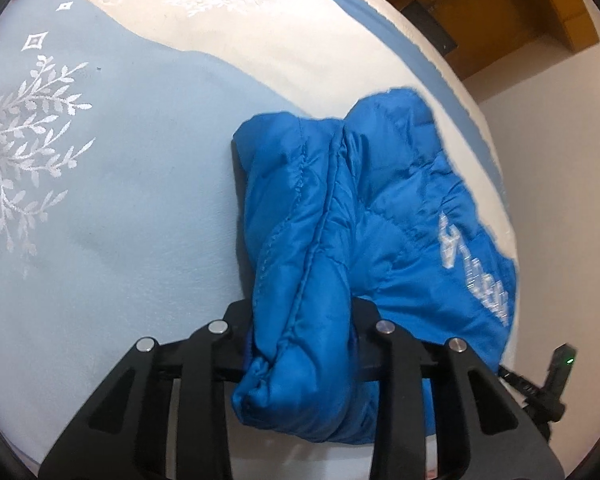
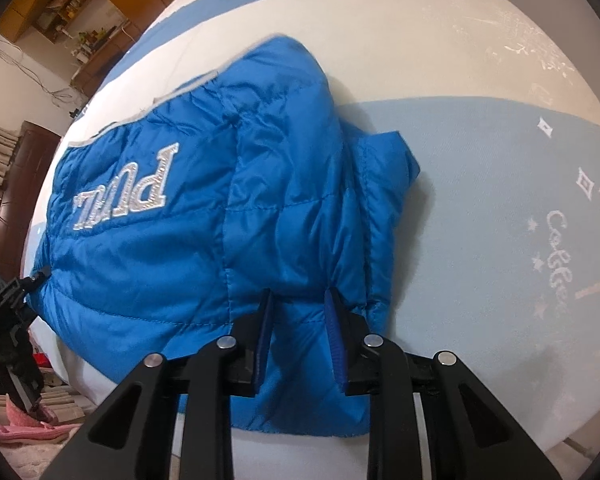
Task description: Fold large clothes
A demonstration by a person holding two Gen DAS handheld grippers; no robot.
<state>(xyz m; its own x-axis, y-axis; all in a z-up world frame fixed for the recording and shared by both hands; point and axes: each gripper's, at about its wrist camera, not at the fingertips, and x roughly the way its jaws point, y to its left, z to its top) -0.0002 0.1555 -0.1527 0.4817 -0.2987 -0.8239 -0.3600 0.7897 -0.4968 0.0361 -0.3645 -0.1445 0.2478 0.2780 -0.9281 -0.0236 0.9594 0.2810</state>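
A bright blue quilted jacket (image 1: pixel 380 208) with silver lettering lies bunched near the edge of a bed. In the left wrist view a thick roll of its fabric fills the space between my left gripper's (image 1: pixel 296 184) fingers, which are shut on it; the fingertips are mostly hidden by cloth. In the right wrist view the jacket (image 2: pixel 172 240) spreads to the left, lettering upside down. My right gripper (image 2: pixel 298 296) pinches a fold at the jacket's near edge between its blue pads (image 2: pixel 334 320).
The bed cover (image 1: pixel 100 200) is light blue and cream with white embroidered leaves. The bed's edge drops to the floor at the right of the left wrist view. Pink slippers (image 2: pixel 20 428) lie on the floor. Wooden shelves (image 2: pixel 68 0) stand behind. A black device (image 1: pixel 556 380) shows beside the bed.
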